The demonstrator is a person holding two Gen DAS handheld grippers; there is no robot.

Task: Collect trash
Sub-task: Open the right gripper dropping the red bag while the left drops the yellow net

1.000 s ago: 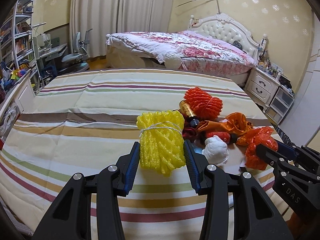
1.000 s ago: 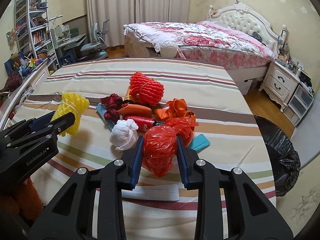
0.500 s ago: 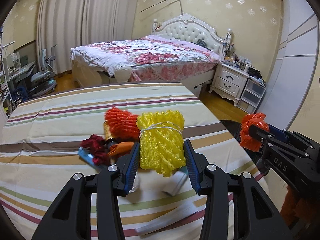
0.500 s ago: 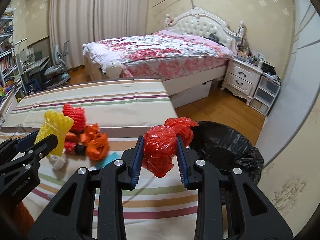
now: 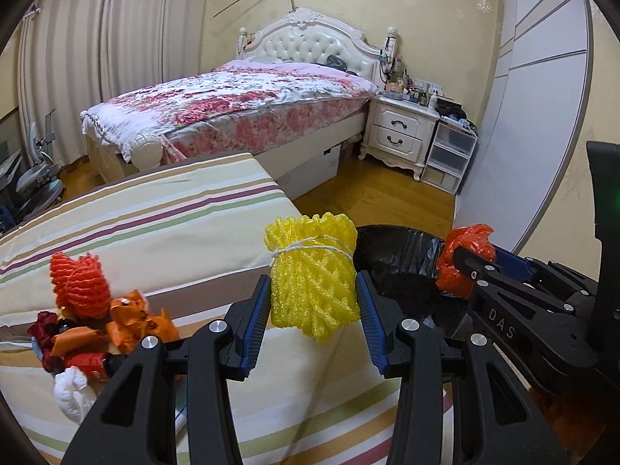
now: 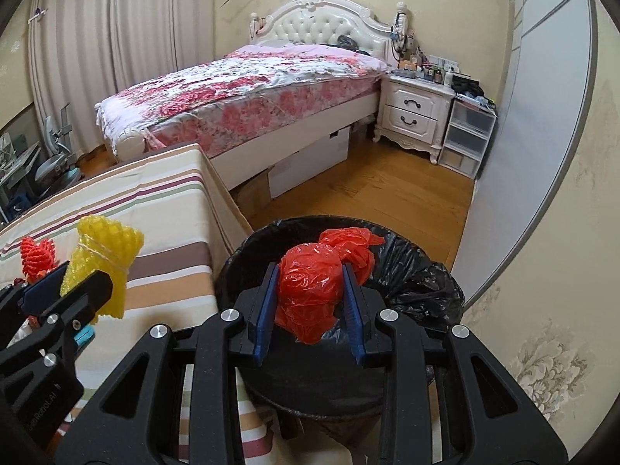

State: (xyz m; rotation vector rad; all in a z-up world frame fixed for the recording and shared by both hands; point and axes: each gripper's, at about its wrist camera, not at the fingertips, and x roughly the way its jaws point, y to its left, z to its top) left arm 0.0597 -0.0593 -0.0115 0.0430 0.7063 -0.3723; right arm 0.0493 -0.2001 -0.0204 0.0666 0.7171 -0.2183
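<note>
My left gripper [image 5: 313, 306] is shut on a yellow foam net bundle [image 5: 312, 275] tied with white string, held above the right edge of the striped table [image 5: 162, 217]. My right gripper [image 6: 309, 296] is shut on a crumpled red plastic bag [image 6: 310, 286] and holds it over the open bin lined with a black bag [image 6: 422, 271]. The bin also shows in the left wrist view [image 5: 395, 259], just right of the table. More trash lies at the table's left: an orange foam net [image 5: 77, 286], orange wrappers [image 5: 131, 321], a white wad [image 5: 71, 391].
A bed with a floral cover [image 6: 248, 89] stands behind the table. A white nightstand [image 6: 418, 112] and clear drawers [image 6: 469, 135] stand at the back right. Bare wooden floor [image 6: 372, 190] lies between bed and bin. A wall [image 6: 542, 193] is close on the right.
Both grippers have swung right with their loads, away from the trash pile. The red bag has come over the bin, and the yellow bundle has reached the table's right edge.
</note>
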